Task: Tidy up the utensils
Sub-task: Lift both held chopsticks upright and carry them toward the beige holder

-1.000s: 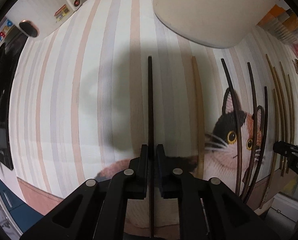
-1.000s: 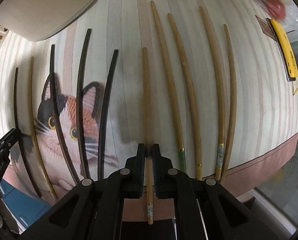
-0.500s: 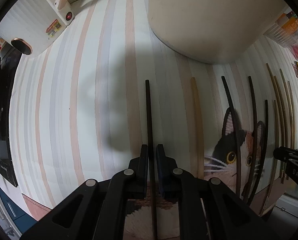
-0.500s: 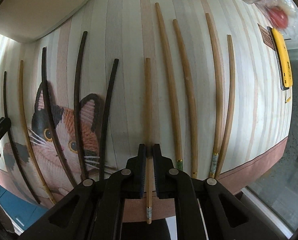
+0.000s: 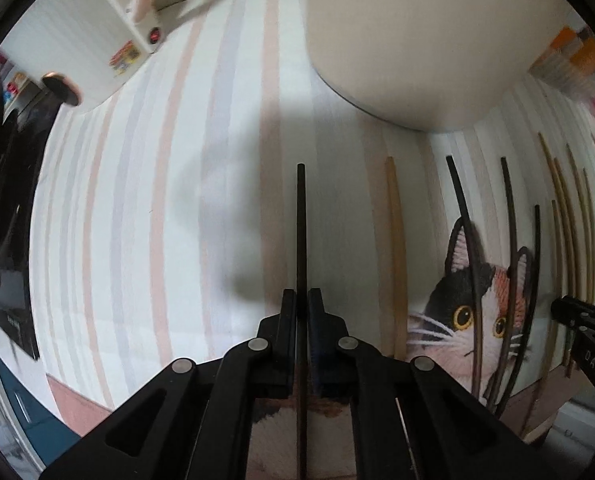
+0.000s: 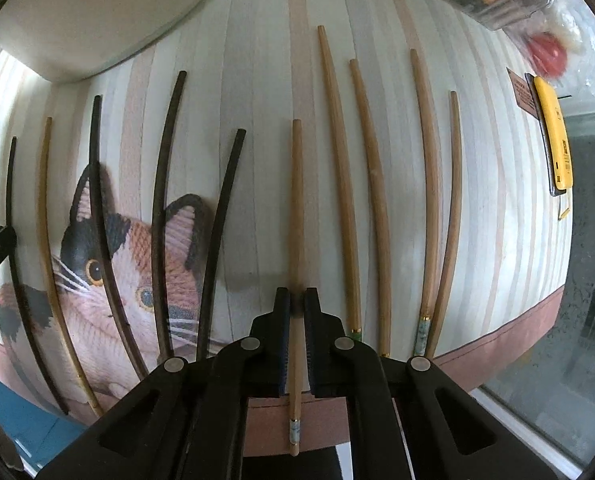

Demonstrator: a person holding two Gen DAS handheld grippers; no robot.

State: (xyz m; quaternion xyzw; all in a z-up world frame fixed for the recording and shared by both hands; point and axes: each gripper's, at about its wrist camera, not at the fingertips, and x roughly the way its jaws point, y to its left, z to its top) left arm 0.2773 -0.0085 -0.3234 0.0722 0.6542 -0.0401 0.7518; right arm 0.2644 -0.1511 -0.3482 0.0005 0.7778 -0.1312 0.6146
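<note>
Left claw: my left gripper (image 5: 302,300) points down at the cloth, jaws pinched tight on a black chopstick (image 5: 300,240) that runs straight ahead between the pads and out beyond the tips. Its jaws have just been closing, with that stick between them.
Right claw: my right gripper (image 6: 296,300) is clamped on a tan chopstick (image 6: 296,208), the banded butt end sticking out behind the pads toward me, the thin end reaching ahead.
Beside the left claw: just to the right of the left gripper I see a single pale wooden chopstick (image 5: 395,264) lying flat, apart from the held one.
Beside the right claw: to the left of the right gripper lie three dark chopsticks (image 6: 217,240), roughly parallel, crossing the cat picture (image 6: 109,280). To its right lie four light wooden chopsticks (image 6: 373,200), side by side.
Under both claws: a striped tablecloth (image 5: 157,200); I cannot tell whether either held stick touches it.
Far right of the left claw: the other gripper's black tip shows at the frame edge.
Farther ahead: a cream rounded object (image 5: 417,40) beyond the left gripper, up and right; a white appliance (image 5: 97,32) up and left.
Far right of the right claw: a yellow tool (image 6: 555,136) near the cloth's edge.
</note>
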